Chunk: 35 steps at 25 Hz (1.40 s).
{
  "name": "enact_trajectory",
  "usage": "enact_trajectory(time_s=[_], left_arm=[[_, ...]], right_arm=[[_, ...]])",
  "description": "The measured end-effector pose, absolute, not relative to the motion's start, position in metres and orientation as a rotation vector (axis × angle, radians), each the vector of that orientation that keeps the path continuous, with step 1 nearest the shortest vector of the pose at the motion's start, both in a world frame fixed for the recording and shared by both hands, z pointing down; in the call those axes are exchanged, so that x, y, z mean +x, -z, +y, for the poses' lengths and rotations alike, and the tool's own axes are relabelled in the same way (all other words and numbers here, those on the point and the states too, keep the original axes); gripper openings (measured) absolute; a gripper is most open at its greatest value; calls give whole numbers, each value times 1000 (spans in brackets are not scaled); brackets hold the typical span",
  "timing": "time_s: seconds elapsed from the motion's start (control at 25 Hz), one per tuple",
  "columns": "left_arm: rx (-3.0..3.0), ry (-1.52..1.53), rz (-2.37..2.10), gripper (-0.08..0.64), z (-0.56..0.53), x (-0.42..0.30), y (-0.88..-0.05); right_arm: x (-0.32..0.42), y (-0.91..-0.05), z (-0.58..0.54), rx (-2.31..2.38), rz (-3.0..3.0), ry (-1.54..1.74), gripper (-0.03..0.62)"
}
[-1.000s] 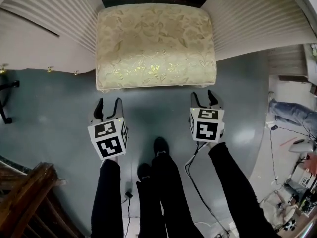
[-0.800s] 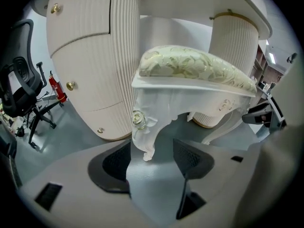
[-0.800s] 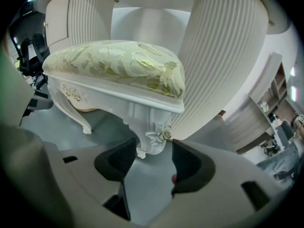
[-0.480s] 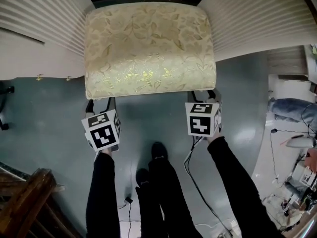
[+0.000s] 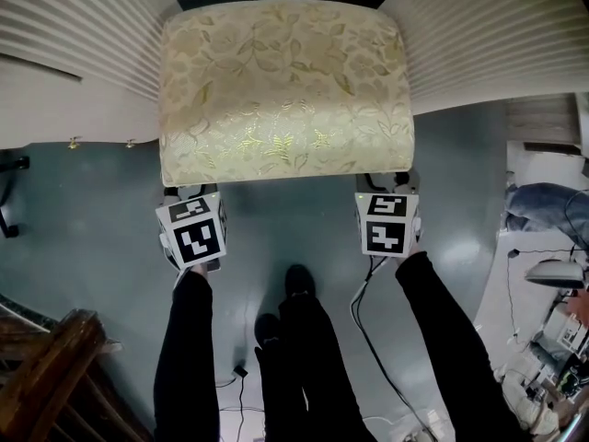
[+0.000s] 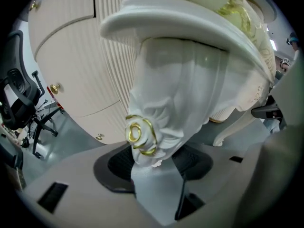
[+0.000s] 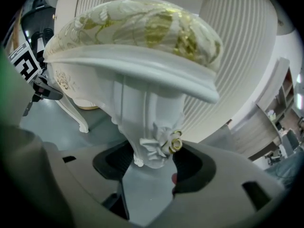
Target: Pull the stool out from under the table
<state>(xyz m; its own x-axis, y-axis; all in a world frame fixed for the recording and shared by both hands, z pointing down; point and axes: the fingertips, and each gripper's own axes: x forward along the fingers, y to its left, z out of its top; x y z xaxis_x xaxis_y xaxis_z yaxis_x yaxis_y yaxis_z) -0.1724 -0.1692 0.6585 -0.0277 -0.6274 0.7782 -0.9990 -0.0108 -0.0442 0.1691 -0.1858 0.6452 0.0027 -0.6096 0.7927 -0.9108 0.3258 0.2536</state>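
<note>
1. Floor (image 5: 83, 228): grey-blue, smooth and glossy, with pale reflections.
2. Stool (image 5: 285, 90) stands on it, with a cream floral seat and carved white legs. The foot of a far leg (image 6: 223, 139) rests on the floor.
3. Table (image 5: 74, 53): white fluted bodies stand on the floor to either side of the stool. The stool's rear edge sits in the gap between them.
4. Two dark shoes (image 5: 297, 279) are planted just in front of the stool, and a black cable (image 5: 363, 325) trails beside them.
5. Dark wooden piece (image 5: 46, 366) at the lower left. Black chair base (image 6: 40, 127) at the left edge.
</note>
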Motion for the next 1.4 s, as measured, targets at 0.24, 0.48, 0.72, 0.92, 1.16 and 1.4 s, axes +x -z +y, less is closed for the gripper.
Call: enact_trajectory(time_s=[0.24,0.48,0.72,0.92,1.16,1.4], left_arm=[[1692,-863,-1711,252,-169,-172,-658],[1677,-874,-1716,252,-167,-172,-658],[1657,-891,-1706,252,-165,-172,-657],[1649,-906,-1691,252,-165,-173,-658],[1651,-919,-1675,252,-168,-175,-661],[1642,-942,-1654,252,-167,-175,-660]], right_arm=[[170,-645,-185,1388,-1701,-404,259],[170,-645,-185,1377,-1703,-413,258],[170,-644,-183,1365,-1695,-433,258],[169,-644,-181,1361,-1678,-450,258],[169,-645,-180,1366,-1665,-461,258],[168,-645,-177,1360,-1654,-483,258]])
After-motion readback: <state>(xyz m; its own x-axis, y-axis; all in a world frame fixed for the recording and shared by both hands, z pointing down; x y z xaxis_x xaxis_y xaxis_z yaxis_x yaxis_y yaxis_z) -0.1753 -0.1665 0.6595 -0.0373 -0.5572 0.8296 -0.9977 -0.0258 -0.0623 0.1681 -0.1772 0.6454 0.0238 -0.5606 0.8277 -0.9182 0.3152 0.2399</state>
